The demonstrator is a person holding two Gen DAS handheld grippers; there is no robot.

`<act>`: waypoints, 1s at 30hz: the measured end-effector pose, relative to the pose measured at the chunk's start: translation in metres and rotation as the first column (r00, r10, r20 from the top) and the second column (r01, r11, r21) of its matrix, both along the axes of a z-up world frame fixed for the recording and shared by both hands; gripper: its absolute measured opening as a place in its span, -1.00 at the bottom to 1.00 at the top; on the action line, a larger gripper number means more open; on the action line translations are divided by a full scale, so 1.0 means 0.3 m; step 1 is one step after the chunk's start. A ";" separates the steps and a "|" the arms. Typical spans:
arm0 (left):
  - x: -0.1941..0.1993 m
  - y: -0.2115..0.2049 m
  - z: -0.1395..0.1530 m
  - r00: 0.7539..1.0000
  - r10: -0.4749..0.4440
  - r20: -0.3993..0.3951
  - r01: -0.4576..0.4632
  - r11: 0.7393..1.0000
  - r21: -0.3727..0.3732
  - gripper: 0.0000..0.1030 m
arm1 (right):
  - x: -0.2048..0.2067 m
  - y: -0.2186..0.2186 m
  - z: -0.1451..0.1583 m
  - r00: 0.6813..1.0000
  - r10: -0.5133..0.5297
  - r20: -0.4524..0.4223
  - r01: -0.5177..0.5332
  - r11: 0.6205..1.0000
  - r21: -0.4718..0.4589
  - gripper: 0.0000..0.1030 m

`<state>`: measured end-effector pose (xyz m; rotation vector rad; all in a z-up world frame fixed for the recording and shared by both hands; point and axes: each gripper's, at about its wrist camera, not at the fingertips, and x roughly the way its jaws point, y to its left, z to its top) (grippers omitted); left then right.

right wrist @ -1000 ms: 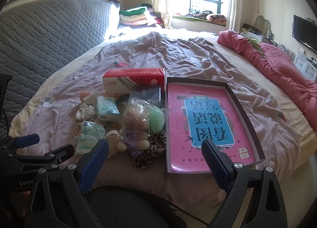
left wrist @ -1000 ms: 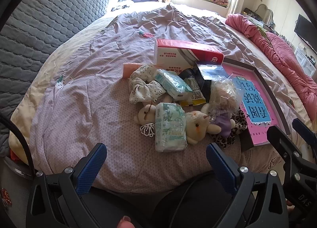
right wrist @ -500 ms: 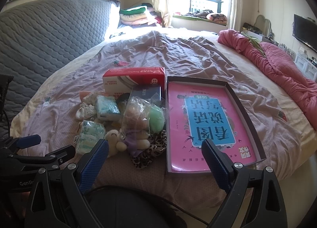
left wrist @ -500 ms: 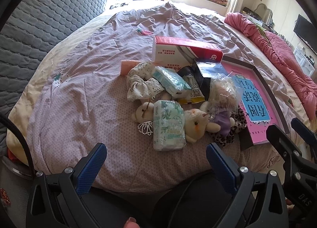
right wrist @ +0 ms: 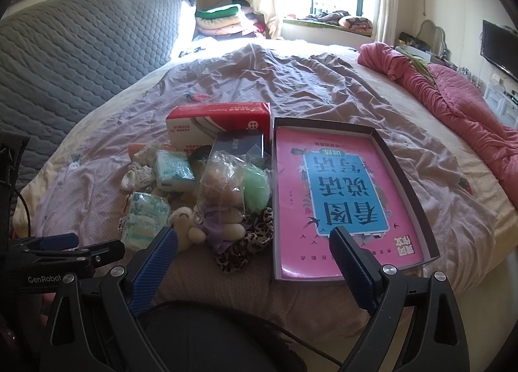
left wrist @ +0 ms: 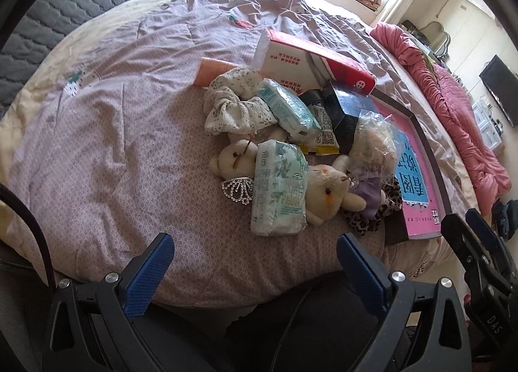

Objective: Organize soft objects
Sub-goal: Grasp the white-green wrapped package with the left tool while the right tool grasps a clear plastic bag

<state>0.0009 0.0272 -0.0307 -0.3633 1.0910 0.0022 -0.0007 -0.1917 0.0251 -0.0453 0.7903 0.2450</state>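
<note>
1. Lilac quilt covers the bed (left wrist: 97, 152), and the soft things lie heaped near its foot edge, just ahead of me.
2. My left tongs (left wrist: 255, 262) hang wide and empty above that edge, aimed at the green-printed tissue pack (left wrist: 279, 191).
3. My right tongs (right wrist: 254, 252) are also spread wide, holding nothing, poised between the heap and the pink-lined box tray (right wrist: 417, 200), which sits toward the right side of the foot edge.
4. That tissue pack rests across a cream plush bear (left wrist: 231, 161) and touches a second plush toy (left wrist: 327, 194), with a rhinestone tiara (left wrist: 236, 189) against its left edge.
5. Risk one, as I judge it: closing on the pack could snag the tiara or drag a bear along, since they overlap.
6. Risk two: the crinkly clear bag of toys (right wrist: 226, 184) leans on the leopard scrunchie (right wrist: 249, 242); lifting one may topple the other off the foot edge.
7. Risk three: the pack's slick wrapper may slip from a shallow pinch.
</note>
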 end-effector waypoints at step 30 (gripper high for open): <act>0.127 -0.024 -0.132 0.996 -0.079 -0.045 0.069 0.980 -0.184 -0.36 | 0.275 0.155 -0.109 0.999 0.034 -0.038 -0.035 0.998 -0.051 0.84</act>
